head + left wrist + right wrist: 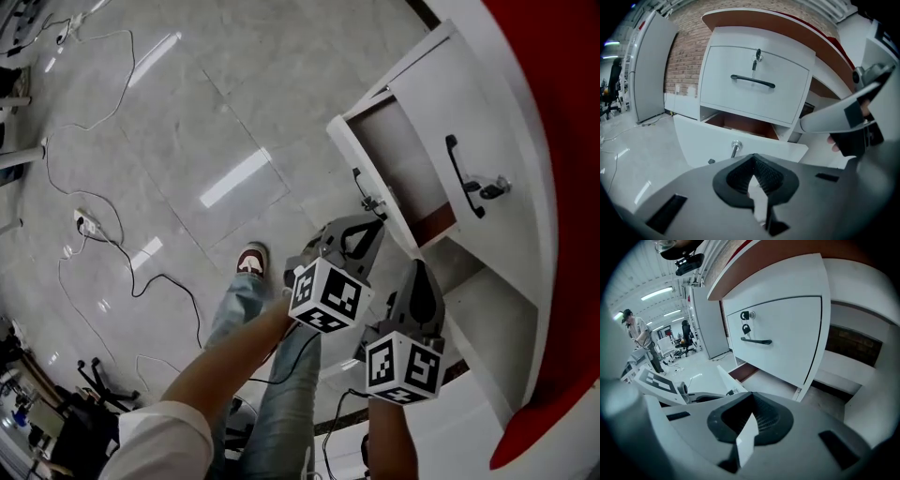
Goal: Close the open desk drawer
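The white desk's lower drawer (373, 178) stands pulled out, brown inside, its front panel (740, 139) carrying a small metal lock and a dark handle. Above it the upper drawer (469, 159) is closed, with a black handle and a key in its lock. My left gripper (370, 225) is shut and empty, its tips just short of the open drawer's front. My right gripper (419, 270) is shut too, beside the left one and a little lower, facing the drawer's side (740, 373). The left gripper view has the right gripper (853, 123) at its right edge.
Black cables and a power strip (84, 223) trail over the glossy grey floor at left. The holder's shoe (251, 259) and jeans are below the grippers. The red-topped desk (562, 187) fills the right. A person (637, 336) and office chairs are far off.
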Tool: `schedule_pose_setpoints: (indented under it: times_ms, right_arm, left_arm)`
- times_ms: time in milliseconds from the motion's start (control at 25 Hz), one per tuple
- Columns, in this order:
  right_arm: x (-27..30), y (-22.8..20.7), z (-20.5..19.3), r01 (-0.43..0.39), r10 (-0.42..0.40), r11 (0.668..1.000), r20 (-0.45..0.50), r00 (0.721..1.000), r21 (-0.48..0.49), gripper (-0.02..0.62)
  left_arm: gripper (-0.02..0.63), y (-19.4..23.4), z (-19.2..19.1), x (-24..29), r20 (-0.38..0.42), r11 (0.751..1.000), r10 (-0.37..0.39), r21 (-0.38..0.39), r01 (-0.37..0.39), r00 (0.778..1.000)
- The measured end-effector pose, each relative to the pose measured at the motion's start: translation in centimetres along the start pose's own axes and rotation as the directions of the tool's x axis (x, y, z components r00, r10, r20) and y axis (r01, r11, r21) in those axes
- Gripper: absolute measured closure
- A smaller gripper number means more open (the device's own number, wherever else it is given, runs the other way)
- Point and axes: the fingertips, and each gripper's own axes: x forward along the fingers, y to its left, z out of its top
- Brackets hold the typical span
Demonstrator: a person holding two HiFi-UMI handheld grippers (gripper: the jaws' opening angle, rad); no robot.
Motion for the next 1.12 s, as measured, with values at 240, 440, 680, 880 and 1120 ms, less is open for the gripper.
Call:
schedule_pose_setpoints:
  times_ms: [240, 440, 680, 880, 1120]
  right_arm:
    - [0.6, -0.9, -0.2, -0.021, 0.020, 1.000, -0.033, 0.999, -0.024, 0.597]
    - [1.1, -1.1, -0.2, -0.048, 0.046, 0.998, -0.050, 0.998, -0.040, 0.597]
    - [0.9, -1.1, -0.2, -0.060, 0.058, 0.997, -0.059, 0.997, -0.041, 0.597]
    - [0.6, -1.6, -0.5, -0.060, 0.057, 0.998, -0.064, 0.996, -0.037, 0.597]
    - [0.2, -1.6, -0.1, -0.067, 0.065, 0.997, -0.059, 0.996, -0.042, 0.597]
  left_arm:
    - [0.597, 0.0, -1.0, 1.5, -0.010, 0.998, 0.037, -0.056, -0.038, 0.999]
    - [0.597, 0.4, -1.0, 2.8, -0.002, 0.994, 0.059, -0.090, -0.059, 0.998]
    - [0.597, 0.4, -0.8, 2.8, 0.026, 0.995, 0.063, -0.084, -0.060, 0.998]
    - [0.597, 0.4, -0.9, 3.0, 0.027, 0.990, 0.080, -0.121, -0.076, 0.996]
    - [0.598, 0.4, 0.1, 4.2, 0.019, 0.992, 0.067, -0.109, -0.065, 0.998]
